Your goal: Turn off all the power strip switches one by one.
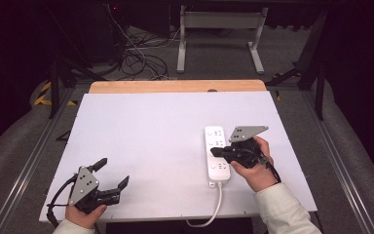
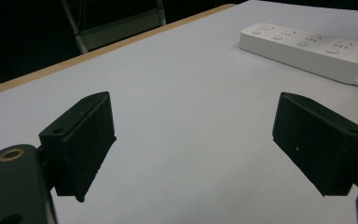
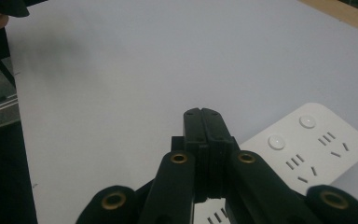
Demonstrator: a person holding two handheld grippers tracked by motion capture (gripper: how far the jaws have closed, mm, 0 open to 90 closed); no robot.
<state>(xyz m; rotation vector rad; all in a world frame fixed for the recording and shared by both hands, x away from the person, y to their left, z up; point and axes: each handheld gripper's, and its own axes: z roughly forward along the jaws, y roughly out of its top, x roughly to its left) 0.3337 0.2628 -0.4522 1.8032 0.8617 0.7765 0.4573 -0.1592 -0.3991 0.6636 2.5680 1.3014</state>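
Lying flat, white power strip (image 1: 217, 153) under right gripper (image 1: 213, 152), jaws pressed together; left gripper (image 1: 113, 173) spread.

Right gripper (image 3: 202, 114) with its two black jaws pressed together, nothing between them, hovering over a white power strip (image 3: 314, 147), white table (image 3: 121, 70) beyond, wooden edge (image 3: 345, 14) far right

White power strip (image 1: 217, 153) with white cord, black grippers with grey top plates, white table (image 1: 146, 141) with tan wooden far edge, cream sleeve (image 1: 282, 209)
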